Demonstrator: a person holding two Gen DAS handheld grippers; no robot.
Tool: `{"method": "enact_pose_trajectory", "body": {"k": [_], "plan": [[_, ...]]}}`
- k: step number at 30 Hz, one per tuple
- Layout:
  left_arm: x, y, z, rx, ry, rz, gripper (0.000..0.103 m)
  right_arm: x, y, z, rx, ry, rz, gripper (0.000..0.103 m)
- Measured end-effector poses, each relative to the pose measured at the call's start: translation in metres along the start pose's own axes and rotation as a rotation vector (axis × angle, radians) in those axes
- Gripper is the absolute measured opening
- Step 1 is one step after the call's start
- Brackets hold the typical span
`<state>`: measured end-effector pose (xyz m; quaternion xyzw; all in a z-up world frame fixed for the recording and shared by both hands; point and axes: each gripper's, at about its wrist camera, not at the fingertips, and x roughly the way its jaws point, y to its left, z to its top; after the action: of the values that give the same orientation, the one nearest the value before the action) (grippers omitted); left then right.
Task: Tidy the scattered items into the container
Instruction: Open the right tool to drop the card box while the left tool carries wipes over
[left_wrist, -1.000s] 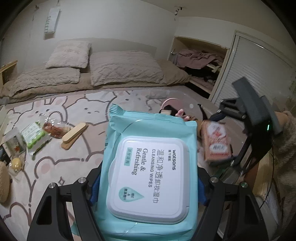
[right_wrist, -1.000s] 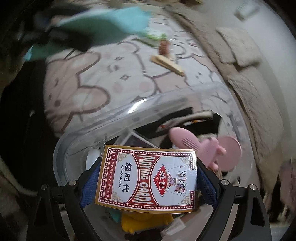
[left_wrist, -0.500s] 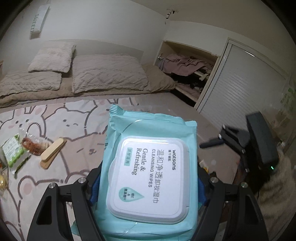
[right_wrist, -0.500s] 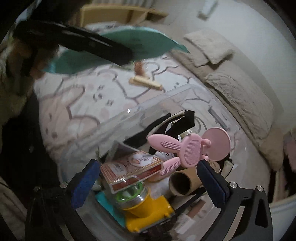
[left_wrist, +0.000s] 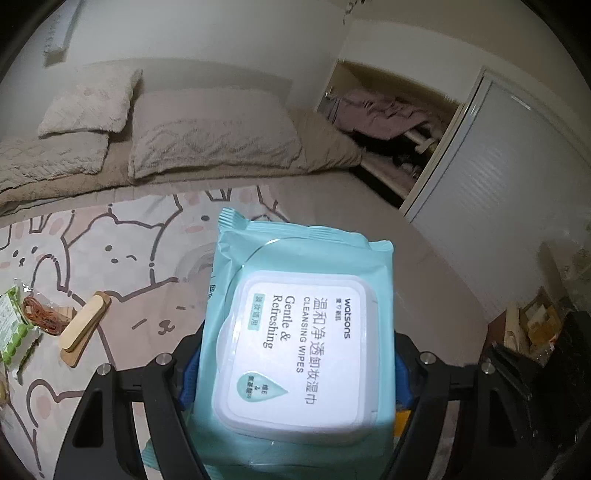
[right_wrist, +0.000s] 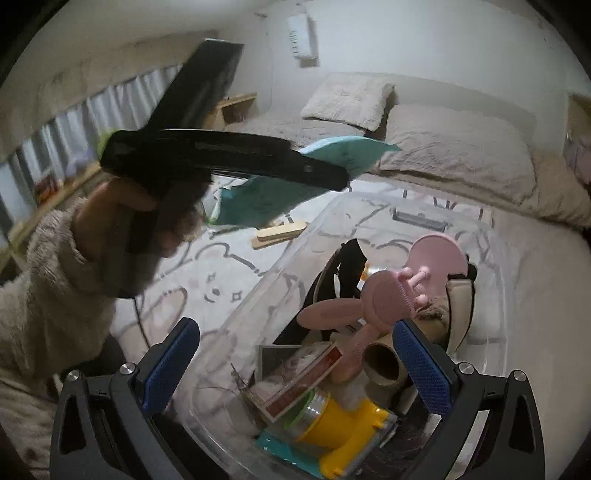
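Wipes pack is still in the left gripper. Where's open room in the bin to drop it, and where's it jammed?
The clear bin is bare along its far end, beyond the pink mirror, and down the right wall. The near half is crowded: card box, cardboard tube, yellow item, pink brush. The wipes pack fits best far right.

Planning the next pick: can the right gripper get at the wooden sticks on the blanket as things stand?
Probably yes. The right gripper is open and empty above the clear bin. The wooden sticks lie bare on the blanket, but the left gripper, holding the wipes pack, hangs over them and may need to move.
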<state>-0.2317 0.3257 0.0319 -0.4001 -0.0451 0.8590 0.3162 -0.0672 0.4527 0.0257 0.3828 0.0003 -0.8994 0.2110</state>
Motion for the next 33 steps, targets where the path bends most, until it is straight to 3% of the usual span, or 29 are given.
{"method": "enact_pose_trajectory", "body": {"k": [9, 18, 22, 24, 25, 28, 33], "plan": [[0.047, -0.008, 0.029, 0.083, 0.111, 0.048, 0.078, -0.017, -0.013, -0.005, 0.051, -0.037, 0.004, 0.103], [0.089, -0.023, 0.025, 0.358, 0.318, -0.014, 0.078, -0.011, -0.018, -0.007, 0.058, -0.018, 0.007, 0.103], [0.103, -0.026, 0.022, 0.463, 0.379, 0.007, 0.078, -0.010, -0.020, -0.007, 0.062, -0.014, 0.008, 0.103], [0.108, -0.026, 0.024, 0.502, 0.383, 0.061, 0.082, -0.011, -0.019, -0.007, 0.058, -0.012, 0.006, 0.103], [0.108, -0.025, 0.027, 0.519, 0.364, 0.113, 0.089, -0.011, -0.019, -0.007, 0.056, -0.010, 0.004, 0.103], [0.099, -0.018, 0.043, 0.510, 0.266, 0.232, 0.102, -0.012, -0.019, -0.007, 0.055, -0.011, 0.002, 0.103], [0.076, 0.004, 0.060, 0.429, 0.201, 0.261, 0.102, -0.014, -0.017, -0.007, 0.050, -0.018, 0.008, 0.103]]}}
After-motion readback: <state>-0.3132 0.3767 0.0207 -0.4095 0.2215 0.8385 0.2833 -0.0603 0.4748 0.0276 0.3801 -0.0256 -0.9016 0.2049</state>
